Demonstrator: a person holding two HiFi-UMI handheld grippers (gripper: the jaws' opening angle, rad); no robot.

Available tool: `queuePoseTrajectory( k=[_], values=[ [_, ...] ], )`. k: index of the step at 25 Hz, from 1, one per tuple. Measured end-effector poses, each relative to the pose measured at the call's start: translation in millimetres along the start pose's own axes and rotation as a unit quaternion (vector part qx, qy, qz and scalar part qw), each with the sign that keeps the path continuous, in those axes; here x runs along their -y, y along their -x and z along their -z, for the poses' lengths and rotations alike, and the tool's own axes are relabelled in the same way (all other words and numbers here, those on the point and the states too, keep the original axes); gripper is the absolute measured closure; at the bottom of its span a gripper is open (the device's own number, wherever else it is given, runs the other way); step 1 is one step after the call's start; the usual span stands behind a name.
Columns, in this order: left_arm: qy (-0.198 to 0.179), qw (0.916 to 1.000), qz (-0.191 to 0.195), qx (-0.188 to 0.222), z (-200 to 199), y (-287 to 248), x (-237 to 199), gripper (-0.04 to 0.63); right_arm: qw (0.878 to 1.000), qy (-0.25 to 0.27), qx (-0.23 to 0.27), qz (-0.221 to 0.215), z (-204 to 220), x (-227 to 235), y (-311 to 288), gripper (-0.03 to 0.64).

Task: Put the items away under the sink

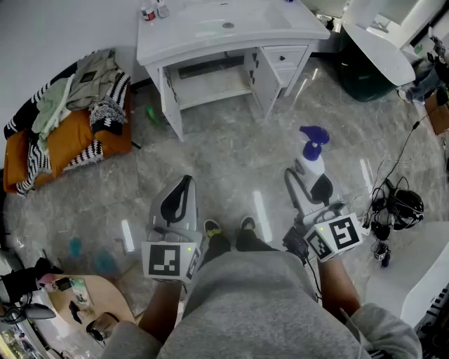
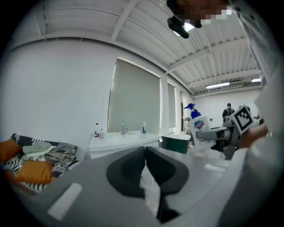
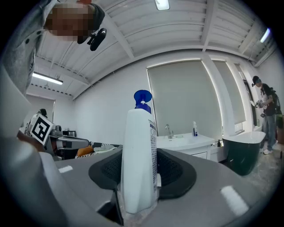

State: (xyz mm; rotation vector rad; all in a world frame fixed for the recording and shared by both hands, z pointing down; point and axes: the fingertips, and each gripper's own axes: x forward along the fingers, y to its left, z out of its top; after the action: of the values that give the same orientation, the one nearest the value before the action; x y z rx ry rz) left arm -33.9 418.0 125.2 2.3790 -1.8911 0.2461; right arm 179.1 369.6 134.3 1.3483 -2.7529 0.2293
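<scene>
Right claw [image 1: 306,186]: jaws held wide and pinched onto the spray bottle [image 3: 138,150]; the black ribbed pads are pressed against both of its flat sides.
Left claw [image 2: 144,153]: pads pressed together at the tips; nothing is held.
Bottle position: carried upright out in front of the person, well apart from the sink cabinet [image 1: 231,42], not yet under the sink.
Bottle build: tall, slim white plastic body, smooth, topped by a blue trigger head [image 3: 143,98]; a printed label runs down one edge.
Cabinet: white, boxy, door [image 1: 263,84] swung open; the compartment [image 1: 210,80] under the basin is exposed, with a flat shelf seen inside. Small bottles [image 1: 151,12] are stood on its top at the rear corner.
Floor [image 1: 231,161]: glossy grey stone-look tiles, light streaks reflected.
Hidden: the bottle's base is sunk in the claw throat and its foot is not seen; the label text is too small to be read.
Unclear: a pale strip below the left pad tips cannot be identified; a green object [image 1: 151,112] on the floor beside the cabinet is too blurred to be named.
Cut off: a heap of striped and plain fabrics on an orange cushion [image 1: 70,119] is clipped at the frame edge.
</scene>
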Motion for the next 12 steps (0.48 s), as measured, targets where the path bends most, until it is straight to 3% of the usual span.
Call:
queuePoseTrajectory(
  k=[12],
  values=[
    [-0.026,0.9996,-0.004,0.003,-0.2,-12.0,53.9,0.581,0.999,-0.022,0.02,-0.02,3.2,32.3,23.0,0.408]
  ],
)
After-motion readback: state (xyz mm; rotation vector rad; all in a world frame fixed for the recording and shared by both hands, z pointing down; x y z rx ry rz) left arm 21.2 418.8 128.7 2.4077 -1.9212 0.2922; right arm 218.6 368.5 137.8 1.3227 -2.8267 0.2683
